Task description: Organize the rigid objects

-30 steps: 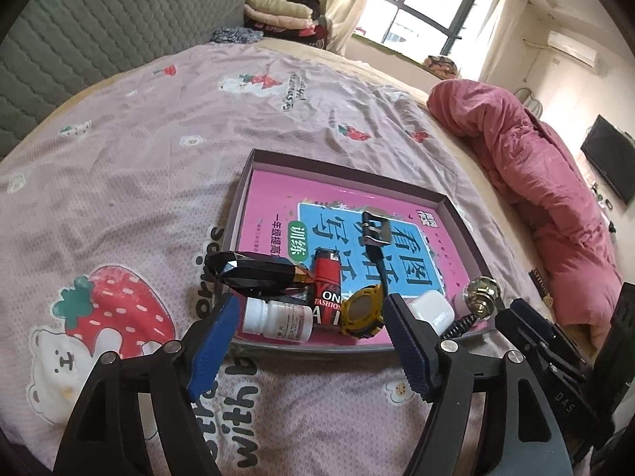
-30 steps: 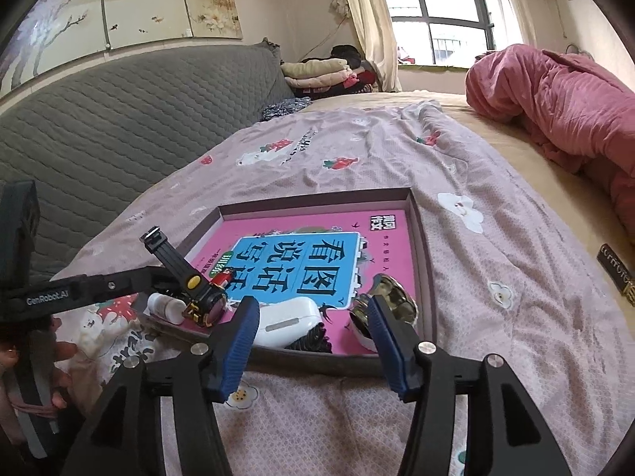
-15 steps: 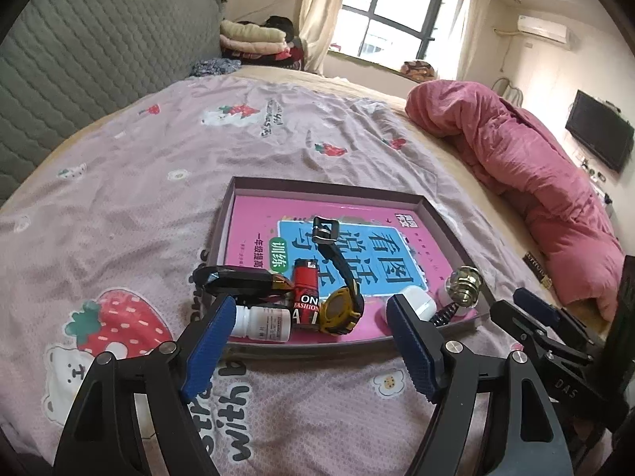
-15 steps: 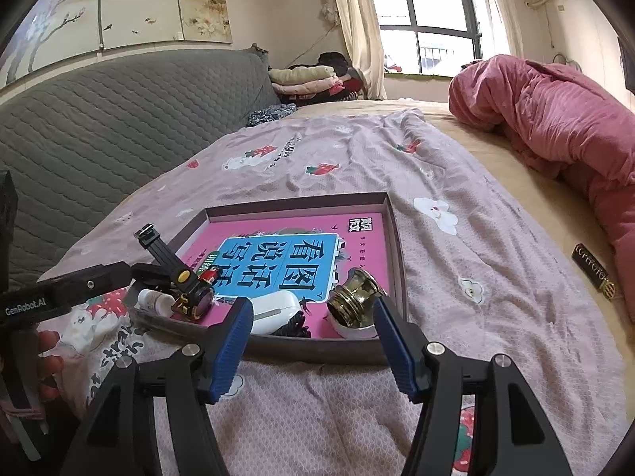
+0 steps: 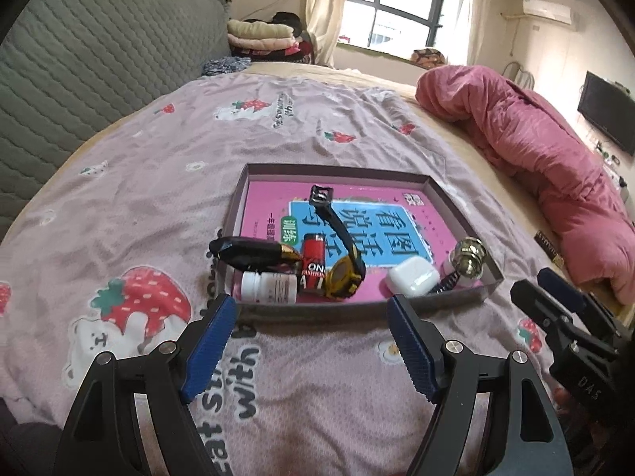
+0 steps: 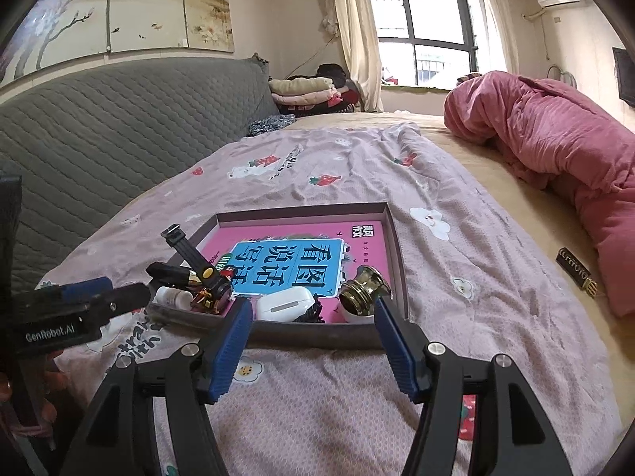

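You are holding the left gripper (image 5: 309, 315) with its jaws standing wide and empty over the bedspread (image 5: 325, 380). Just beyond them, the tray (image 5: 397, 300) is keeping the pill bottle (image 5: 270, 288), lighter (image 5: 313, 266) and yellow watch (image 5: 344, 275) along its near edge. Your right gripper (image 6: 313, 319) has just been spreading its jaws, nothing between them; the earbud case (image 6: 283, 304) and brass knob (image 6: 363, 289) are lying just ahead.

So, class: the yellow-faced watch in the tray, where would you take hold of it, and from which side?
Probably the strap: it rises free from the watch toward the buckle, above the pink book. Close across its narrow width from above; the case is crowded by the red lighter and the white bottle.
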The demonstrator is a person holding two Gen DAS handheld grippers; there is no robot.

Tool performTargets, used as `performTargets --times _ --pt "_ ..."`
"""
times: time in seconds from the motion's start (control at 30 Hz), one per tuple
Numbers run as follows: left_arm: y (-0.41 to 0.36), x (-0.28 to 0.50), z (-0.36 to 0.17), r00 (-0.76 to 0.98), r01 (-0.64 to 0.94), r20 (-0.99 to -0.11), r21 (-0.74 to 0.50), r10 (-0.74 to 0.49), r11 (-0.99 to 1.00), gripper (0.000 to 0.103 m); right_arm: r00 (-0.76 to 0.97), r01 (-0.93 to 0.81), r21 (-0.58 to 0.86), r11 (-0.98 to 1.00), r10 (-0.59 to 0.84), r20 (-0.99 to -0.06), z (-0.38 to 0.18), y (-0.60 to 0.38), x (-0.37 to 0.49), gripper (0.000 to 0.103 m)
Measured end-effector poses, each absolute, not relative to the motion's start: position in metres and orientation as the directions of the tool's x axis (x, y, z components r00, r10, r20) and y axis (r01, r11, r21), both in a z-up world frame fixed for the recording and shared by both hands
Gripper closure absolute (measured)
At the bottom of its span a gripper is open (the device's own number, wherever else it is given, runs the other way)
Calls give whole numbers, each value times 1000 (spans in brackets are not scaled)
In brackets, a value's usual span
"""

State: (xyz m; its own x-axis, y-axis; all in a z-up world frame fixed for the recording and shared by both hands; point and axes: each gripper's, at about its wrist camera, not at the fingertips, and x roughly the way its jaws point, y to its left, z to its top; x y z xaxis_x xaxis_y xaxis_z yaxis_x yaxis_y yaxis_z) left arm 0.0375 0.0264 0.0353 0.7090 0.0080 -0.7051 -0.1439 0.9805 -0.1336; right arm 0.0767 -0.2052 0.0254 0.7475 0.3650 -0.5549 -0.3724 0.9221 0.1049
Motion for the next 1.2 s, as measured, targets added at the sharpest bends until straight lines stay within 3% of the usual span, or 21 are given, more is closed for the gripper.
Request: performTargets --times 0.4,1.2 --pt "23 11 33 664 -164 -748 -167 -16 972 24 749 -339 121 933 345 -565 29 -212 52 40" --pt "3 -14 26 630 -159 -776 -97 25 983 24 715 -347 91 933 327 -618 24 -206 17 40"
